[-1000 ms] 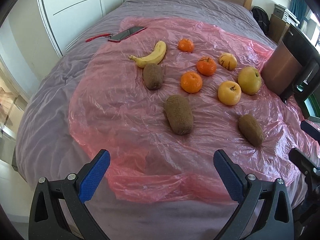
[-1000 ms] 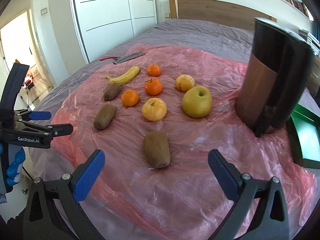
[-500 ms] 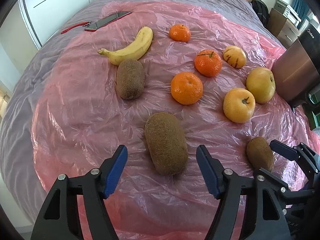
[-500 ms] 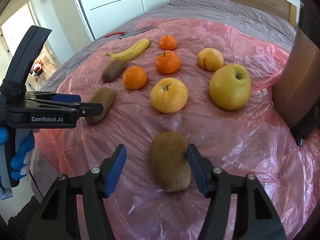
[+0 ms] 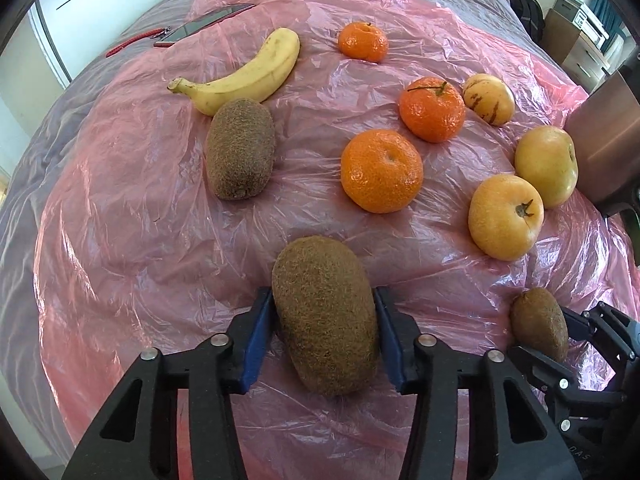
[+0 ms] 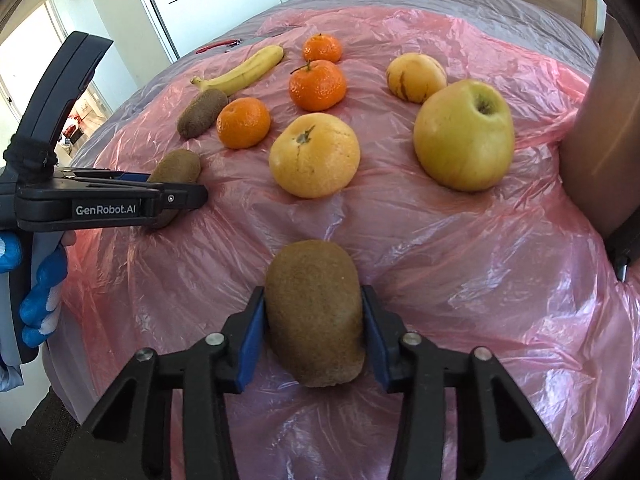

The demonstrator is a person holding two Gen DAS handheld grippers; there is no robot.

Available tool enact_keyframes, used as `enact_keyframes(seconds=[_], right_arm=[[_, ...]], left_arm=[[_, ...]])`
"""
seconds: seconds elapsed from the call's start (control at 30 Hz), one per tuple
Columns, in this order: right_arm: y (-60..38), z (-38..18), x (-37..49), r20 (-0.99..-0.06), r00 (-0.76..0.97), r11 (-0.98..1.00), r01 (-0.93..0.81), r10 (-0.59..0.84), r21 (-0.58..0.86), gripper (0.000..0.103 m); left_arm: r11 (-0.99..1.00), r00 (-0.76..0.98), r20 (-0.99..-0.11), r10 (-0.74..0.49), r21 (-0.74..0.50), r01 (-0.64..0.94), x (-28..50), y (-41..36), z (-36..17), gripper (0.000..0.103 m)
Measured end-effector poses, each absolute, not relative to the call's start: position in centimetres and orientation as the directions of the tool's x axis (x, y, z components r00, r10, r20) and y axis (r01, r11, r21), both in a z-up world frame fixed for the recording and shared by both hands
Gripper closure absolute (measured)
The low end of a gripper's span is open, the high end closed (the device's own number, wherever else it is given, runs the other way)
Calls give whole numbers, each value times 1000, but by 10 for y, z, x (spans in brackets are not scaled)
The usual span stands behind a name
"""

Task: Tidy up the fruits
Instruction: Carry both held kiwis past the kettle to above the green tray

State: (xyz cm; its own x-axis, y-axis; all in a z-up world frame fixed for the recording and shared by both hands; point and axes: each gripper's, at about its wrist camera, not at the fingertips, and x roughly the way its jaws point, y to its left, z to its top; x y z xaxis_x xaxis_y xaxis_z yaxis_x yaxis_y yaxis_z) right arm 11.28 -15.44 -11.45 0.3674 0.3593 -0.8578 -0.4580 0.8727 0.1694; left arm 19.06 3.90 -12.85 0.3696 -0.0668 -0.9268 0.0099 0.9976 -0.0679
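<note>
Fruit lies on a pink plastic sheet (image 5: 120,208) on a bed. My left gripper (image 5: 325,322) is shut on a large kiwi (image 5: 326,312); the same kiwi (image 6: 176,170) and left gripper (image 6: 188,198) show at the left of the right wrist view. My right gripper (image 6: 314,320) is shut on another kiwi (image 6: 314,312), which also shows in the left wrist view (image 5: 538,322). A third kiwi (image 5: 240,148) lies beside a banana (image 5: 244,76). Three mandarins (image 5: 382,170), (image 5: 432,108), (image 5: 363,41), a yellow apple (image 5: 505,216), a green apple (image 6: 464,136) and a striped yellow fruit (image 5: 489,98) lie beyond.
A tall brown metal container (image 6: 600,140) stands at the right edge of the sheet. A phone (image 5: 204,24) and a red cord (image 5: 132,42) lie at the far left. The bed drops off at the left side.
Both grippers moved forward and down and closed, each on a kiwi. One second ago both were wide open and farther back.
</note>
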Motion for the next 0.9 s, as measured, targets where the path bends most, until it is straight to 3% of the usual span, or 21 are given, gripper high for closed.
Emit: enact_keyframes(seconds=[0.43, 0.9], right_arm=[[-162, -103, 107, -851, 366, 880, -428, 376, 205, 86], [-207, -40, 67, -789, 474, 898, -386, 390, 213, 87]], left_arm=[[994, 437, -895, -90, -109, -19, 167, 53, -107, 63], [989, 517, -845, -138, -141, 34, 126, 31, -41, 63]])
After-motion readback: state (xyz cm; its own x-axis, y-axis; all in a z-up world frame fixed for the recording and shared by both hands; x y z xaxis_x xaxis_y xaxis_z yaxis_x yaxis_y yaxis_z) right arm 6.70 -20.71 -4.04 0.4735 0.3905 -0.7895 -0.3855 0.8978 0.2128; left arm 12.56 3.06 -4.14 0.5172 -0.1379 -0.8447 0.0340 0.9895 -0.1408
